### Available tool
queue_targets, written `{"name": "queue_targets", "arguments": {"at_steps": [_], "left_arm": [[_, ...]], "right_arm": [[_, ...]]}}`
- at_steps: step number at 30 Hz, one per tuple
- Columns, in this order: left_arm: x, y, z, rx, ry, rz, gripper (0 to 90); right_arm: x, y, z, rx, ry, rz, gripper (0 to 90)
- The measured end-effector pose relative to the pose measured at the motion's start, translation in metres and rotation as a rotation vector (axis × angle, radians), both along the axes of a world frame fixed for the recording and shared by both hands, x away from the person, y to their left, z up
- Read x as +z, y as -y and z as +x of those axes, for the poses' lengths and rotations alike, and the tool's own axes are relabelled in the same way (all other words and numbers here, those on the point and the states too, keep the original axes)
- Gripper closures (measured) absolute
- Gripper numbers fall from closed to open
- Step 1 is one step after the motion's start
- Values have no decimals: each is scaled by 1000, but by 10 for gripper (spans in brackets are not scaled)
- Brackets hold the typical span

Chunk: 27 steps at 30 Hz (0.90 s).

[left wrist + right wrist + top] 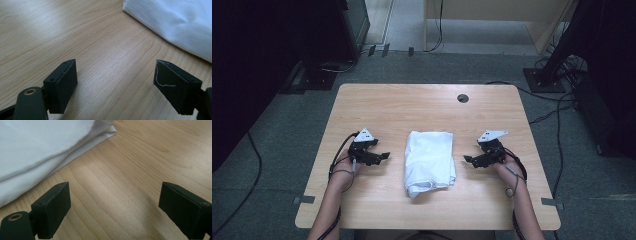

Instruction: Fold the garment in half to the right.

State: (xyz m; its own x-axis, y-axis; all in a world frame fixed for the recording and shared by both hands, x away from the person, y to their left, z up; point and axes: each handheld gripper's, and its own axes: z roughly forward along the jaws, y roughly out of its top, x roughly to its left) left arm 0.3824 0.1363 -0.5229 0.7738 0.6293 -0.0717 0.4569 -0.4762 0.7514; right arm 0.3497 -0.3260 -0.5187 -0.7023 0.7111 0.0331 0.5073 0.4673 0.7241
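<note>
the folded white cloth (pixel 430 162) lies in the middle of the bench (pixel 377 100), a little toward the near edge, with its long side running from far to near. the left gripper (pixel 385 155) rests beside it on the side of the left edge, and the right gripper (pixel 466 159) on the side of the right edge; both point inward at the cloth but stay apart from it. each gripper has its jaws spread wide with only bare wood between them — nothing is held.

the near end of the cloth looks loose and bunched, while the far end is more flat and square. so i think the main risk is an uneven grasp: if one gripper takes only the top layer, the fold can open when it is lifted. the jaws stand low over the wood, so they may push the cloth sideways instead of going under its edge — then it wrinkles or slides toward the other side. if the two grippers close at different moments, the cloth can twist.
</note>
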Motion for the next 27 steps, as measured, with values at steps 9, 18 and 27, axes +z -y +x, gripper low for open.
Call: {"name": "queue_targets", "arguments": {"at_steps": [9,18,27], "left_arm": [[0,0,0,0,1,2,190],[0,0,0,0,3,4,190],[0,1,-1,-2,8,15,190]], "right_arm": [[-1,5,0,-12,5,-10,106],[-3,13,1,-25,9,-7,105],[-6,17,1,-24,17,-4,106]]}}
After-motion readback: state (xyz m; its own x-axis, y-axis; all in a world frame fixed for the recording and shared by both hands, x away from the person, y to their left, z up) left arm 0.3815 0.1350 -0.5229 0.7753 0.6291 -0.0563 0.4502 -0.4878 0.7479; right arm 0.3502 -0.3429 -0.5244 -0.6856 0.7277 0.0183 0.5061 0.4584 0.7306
